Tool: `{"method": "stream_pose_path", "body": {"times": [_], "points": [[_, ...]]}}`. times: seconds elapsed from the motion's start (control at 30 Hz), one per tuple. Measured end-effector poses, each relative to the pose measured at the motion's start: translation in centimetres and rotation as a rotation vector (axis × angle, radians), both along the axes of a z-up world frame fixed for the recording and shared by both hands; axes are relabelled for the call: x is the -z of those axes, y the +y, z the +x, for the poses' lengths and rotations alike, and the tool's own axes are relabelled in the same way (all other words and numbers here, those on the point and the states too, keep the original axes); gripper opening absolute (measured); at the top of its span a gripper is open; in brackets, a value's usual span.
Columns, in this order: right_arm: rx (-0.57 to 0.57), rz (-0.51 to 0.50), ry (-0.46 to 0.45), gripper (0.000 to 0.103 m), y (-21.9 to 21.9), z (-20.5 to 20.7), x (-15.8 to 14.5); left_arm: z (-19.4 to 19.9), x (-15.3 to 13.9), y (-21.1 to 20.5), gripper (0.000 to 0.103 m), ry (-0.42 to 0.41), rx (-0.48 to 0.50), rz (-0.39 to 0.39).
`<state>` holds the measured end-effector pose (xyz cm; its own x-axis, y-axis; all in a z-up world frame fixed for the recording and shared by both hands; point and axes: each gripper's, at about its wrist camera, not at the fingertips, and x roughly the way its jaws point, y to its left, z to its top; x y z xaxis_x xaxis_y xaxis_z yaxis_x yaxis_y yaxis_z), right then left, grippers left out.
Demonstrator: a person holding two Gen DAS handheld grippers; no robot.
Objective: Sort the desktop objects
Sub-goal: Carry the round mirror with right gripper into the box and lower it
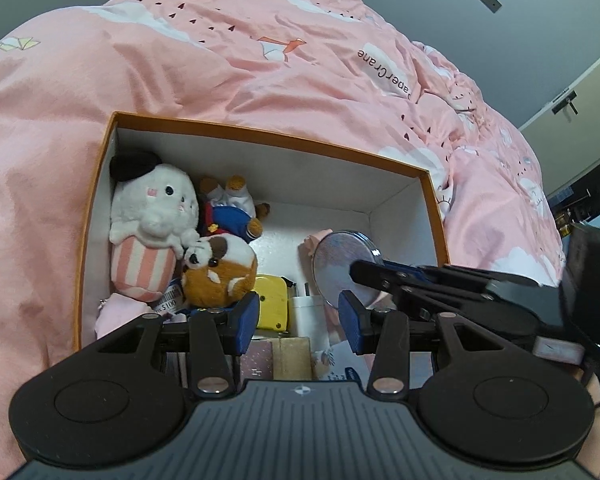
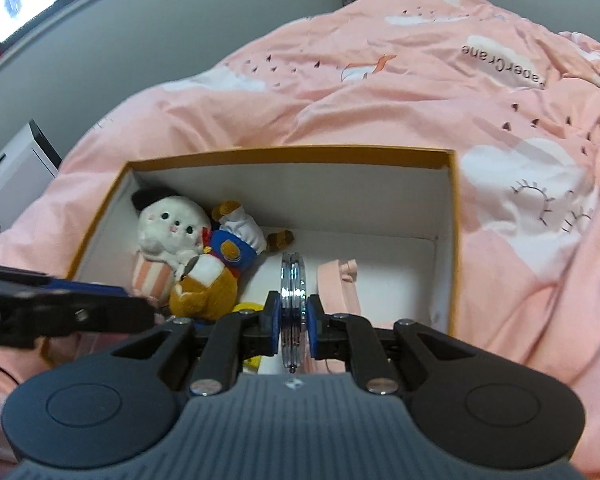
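An orange-rimmed cardboard box with a white inside lies on a pink duvet; it also shows in the right wrist view. My right gripper is shut on a round compact mirror, held on edge over the box's middle; the mirror's face shows in the left wrist view. My left gripper is open and empty above the box's near side. In the box lie a white plush, a brown plush, a blue-clad bear, a yellow tape measure and a pink item.
The pink duvet surrounds the box on all sides. A white appliance stands at the left of the bed. Small boxes and a white plug lie at the box's near end.
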<state>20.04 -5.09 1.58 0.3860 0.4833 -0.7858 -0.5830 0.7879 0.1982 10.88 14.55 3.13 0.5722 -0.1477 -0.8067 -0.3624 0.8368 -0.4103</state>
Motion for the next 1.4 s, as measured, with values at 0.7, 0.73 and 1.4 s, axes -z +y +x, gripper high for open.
{"method": "stream_pose_path", "body": {"times": [0.7, 0.73, 1.4], "points": [[0.003, -0.057, 0.013, 0.014, -0.4, 0.3, -0.8, -0.9, 0.8, 1.0, 0.05, -0.007, -0.017, -0.039], [-0.005, -0.066, 0.014, 0.014, -0.6, -0.2, -0.9, -1.0, 0.9, 1.0, 0.05, -0.007, -0.018, -0.04], [0.026, -0.247, 0.162, 0.014, 0.0, -2.3, 2.3, -3.1, 0.9, 0.6, 0.05, -0.023, -0.034, -0.083]]}}
